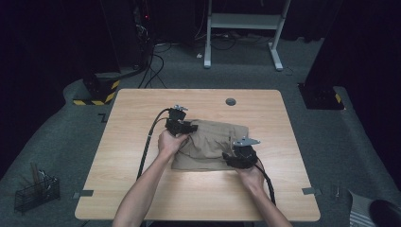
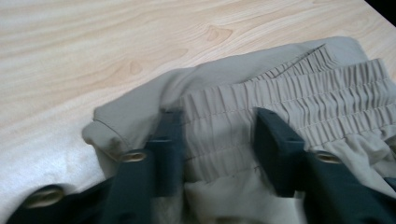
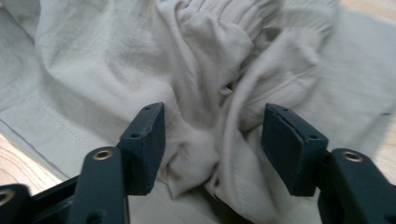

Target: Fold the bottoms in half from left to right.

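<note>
High view – khaki shorts (image 1: pixel 210 144) lie crumpled, long axis across the table (image 1: pixel 142 194).

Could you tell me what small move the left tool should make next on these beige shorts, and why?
Probably close the left tool on the elastic waistband. Its jaws straddle the gathered band of the shorts without clearly pressing it, while the right tool stands open over bunched cloth, so nothing seems gripped yet.

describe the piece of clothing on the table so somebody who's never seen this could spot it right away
Start at the pale wooden table. Near its middle, between the two hand-held grippers, lies a crumpled pair of khaki shorts. Its gathered elastic waistband shows in the left gripper view, and it is the one soft cloth thing on the table.
</note>
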Available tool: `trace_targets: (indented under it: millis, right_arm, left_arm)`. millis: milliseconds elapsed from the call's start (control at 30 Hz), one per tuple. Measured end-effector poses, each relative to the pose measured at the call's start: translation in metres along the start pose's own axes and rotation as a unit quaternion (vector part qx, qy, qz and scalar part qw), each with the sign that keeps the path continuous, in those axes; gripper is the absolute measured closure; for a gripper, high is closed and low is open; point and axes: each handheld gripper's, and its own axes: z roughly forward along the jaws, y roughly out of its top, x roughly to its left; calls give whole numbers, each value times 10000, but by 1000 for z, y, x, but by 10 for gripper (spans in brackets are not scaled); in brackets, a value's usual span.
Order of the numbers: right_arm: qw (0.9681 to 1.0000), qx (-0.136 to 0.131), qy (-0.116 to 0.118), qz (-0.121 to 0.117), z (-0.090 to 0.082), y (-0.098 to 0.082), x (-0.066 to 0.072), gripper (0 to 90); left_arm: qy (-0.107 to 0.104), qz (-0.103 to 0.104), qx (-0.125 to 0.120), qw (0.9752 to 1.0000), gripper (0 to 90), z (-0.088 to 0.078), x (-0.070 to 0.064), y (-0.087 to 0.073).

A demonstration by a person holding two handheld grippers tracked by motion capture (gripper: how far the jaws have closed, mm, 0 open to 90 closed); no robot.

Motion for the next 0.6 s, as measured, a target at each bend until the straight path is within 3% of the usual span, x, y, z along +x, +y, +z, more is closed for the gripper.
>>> trace_targets:
  millis: [67,200,233,300,367,600]
  right_arm:
    - [9999,112,-13,-34,6,-1,2,361]
    - [9999,154,-24,-18,10,-4,4,353]
    - [9999,162,-22,-40,10,-4,4,353]
    - [9998,165,-12,-53,10,-4,3,353]
    - [9999,157,-17,-56,10,-4,3,353]
    - [9999,124,-10,-117,11,-4,3,352]
  left_arm:
    - [-75,98,-44,9999,782,-3,-1,1]
    - [-52,213,-32,9998,860,-4,-4,2]
    - [-30,167,-35,9999,812,-4,-2,2]
    - [78,-71,-2,9999,597,-1,4,2]
    - [137,-151,58,9998,469,3,8,1]
    - [-198,-238,176,9994,390,13,10,-2]
